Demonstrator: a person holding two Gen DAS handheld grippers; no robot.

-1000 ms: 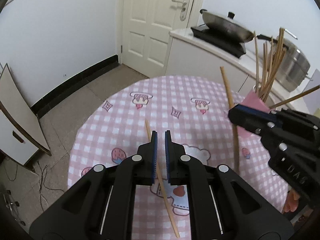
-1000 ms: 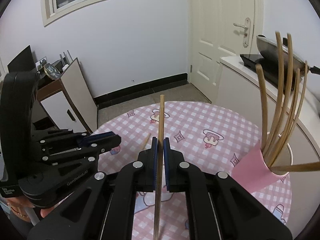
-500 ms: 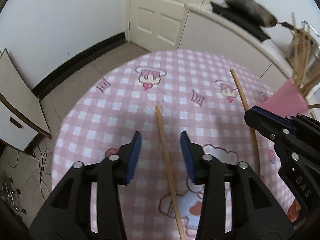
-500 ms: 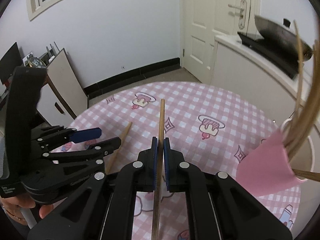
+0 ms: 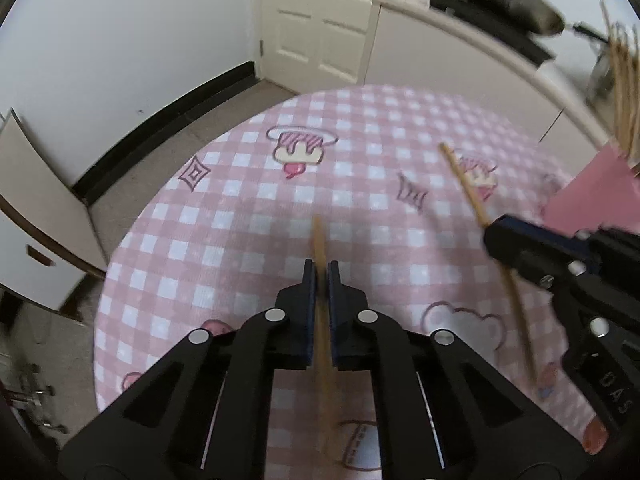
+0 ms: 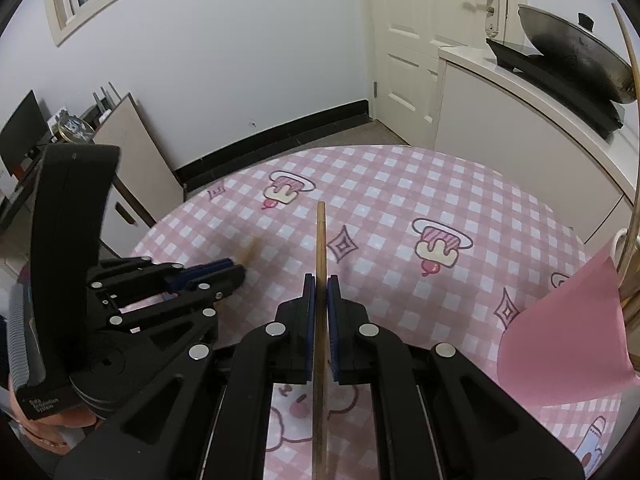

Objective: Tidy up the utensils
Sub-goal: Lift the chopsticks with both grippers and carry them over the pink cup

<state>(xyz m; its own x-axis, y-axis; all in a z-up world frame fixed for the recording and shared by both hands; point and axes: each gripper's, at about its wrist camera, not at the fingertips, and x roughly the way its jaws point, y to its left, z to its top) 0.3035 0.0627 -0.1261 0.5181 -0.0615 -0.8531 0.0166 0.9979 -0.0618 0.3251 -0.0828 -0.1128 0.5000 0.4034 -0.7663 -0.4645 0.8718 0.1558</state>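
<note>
Both hands are low over the round table (image 5: 224, 248), its pink checked cloth printed with cartoon figures. The left tongs (image 5: 320, 280) are pinched narrow on a wooden chopstick (image 5: 319, 240): the stick runs straight between the blue pads, its far tip poking out beyond them over the cloth, its near end blurred beneath the black frame. In the right wrist view the same left tongs (image 6: 234, 270) come in from the left side, and only a smeared bit of that stick shows just past the fingertips.

The right tongs (image 6: 321, 284) are clamped narrow as well, holding a second chopstick (image 6: 320, 240). It stands nearly upright in the frame, squeezed between the pads, top end well clear of them and lower end running down under the frame. From the left wrist camera, the right tongs (image 5: 490, 234) enter from the right, with that second chopstick (image 5: 464, 180) slanting through them, one end high over the cloth, the other low.

At the right edge of the table stands a white holder with a pink paper wrap (image 6: 560, 340), and more chopsticks (image 5: 624, 92) fan out of its top. Whether either held stick touches the cloth, I can't tell. Behind, a wok (image 6: 576, 52) sits on a counter beside a white door (image 6: 420, 40).
</note>
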